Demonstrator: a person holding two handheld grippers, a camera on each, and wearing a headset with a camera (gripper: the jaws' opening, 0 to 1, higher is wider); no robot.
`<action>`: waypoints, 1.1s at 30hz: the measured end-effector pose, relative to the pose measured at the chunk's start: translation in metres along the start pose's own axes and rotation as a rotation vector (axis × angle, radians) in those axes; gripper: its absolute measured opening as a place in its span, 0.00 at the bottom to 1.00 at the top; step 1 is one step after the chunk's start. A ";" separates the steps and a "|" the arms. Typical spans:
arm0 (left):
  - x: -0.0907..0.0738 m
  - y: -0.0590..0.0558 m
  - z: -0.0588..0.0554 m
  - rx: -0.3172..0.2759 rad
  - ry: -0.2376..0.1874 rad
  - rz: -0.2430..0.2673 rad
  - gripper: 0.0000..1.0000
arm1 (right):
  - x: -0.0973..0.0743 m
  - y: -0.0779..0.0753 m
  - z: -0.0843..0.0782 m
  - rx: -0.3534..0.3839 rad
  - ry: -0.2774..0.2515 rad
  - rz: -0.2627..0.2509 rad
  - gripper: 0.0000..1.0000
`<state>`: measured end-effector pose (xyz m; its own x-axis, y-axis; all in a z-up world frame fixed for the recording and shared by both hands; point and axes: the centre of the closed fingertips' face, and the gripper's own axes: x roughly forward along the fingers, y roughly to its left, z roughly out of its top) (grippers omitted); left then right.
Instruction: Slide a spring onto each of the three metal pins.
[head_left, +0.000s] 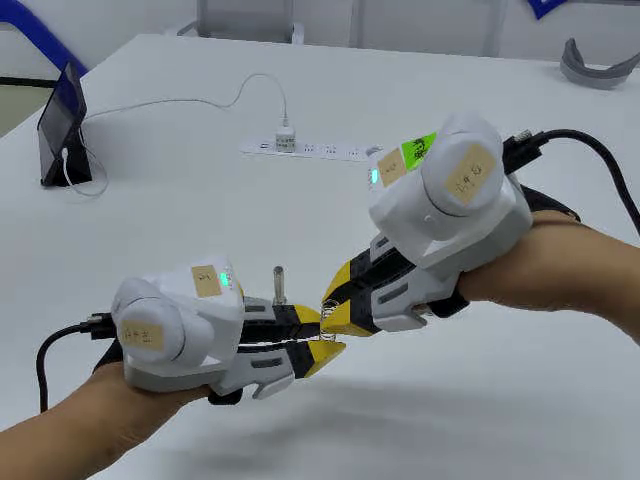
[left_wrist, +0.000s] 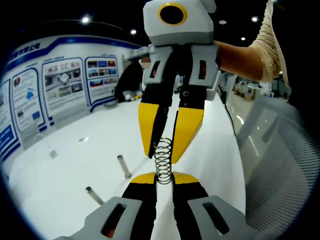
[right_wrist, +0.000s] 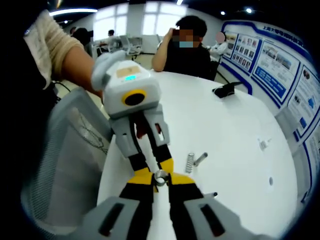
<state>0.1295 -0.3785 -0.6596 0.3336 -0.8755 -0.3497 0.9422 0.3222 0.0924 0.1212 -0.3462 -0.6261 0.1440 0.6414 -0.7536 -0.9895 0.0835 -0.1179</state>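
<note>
A small metal spring (left_wrist: 163, 159) hangs between the two grippers' yellow tips, above the white table (head_left: 500, 400). My left gripper (left_wrist: 163, 178) is shut on its near end, and the right gripper's fingers (left_wrist: 187, 125) close on its far end. In the right gripper view the spring (right_wrist: 160, 176) shows end-on between my right gripper's (right_wrist: 159, 180) tips. In the head view the left gripper (head_left: 318, 337) and right gripper (head_left: 336, 303) meet tip to tip. One metal pin (head_left: 279, 283) stands just behind them. Two pins (left_wrist: 124, 166) (left_wrist: 94, 195) stand left of the spring. Another spring (right_wrist: 189, 162) is beside a pin (right_wrist: 201, 159).
A white power strip (head_left: 305, 149) with a charger and cable lies mid-table. A small screen on a stand (head_left: 60, 125) sits at the left edge. A grey curved object (head_left: 598, 68) lies far right. A mesh chair (right_wrist: 75, 145) stands beside the table, and people sit behind.
</note>
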 end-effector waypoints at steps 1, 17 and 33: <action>0.000 0.000 0.000 0.000 0.000 0.001 0.11 | 0.000 0.000 0.000 0.000 0.000 0.000 0.12; -0.006 0.009 -0.002 -0.016 0.001 0.037 0.25 | -0.005 -0.008 -0.003 0.019 -0.001 -0.029 0.12; -0.027 0.031 -0.012 -0.073 0.003 0.115 0.38 | -0.016 -0.028 -0.015 0.056 0.001 -0.083 0.12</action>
<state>0.1492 -0.3401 -0.6583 0.4388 -0.8303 -0.3436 0.8930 0.4454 0.0644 0.1472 -0.3705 -0.6201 0.2252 0.6295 -0.7437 -0.9734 0.1790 -0.1433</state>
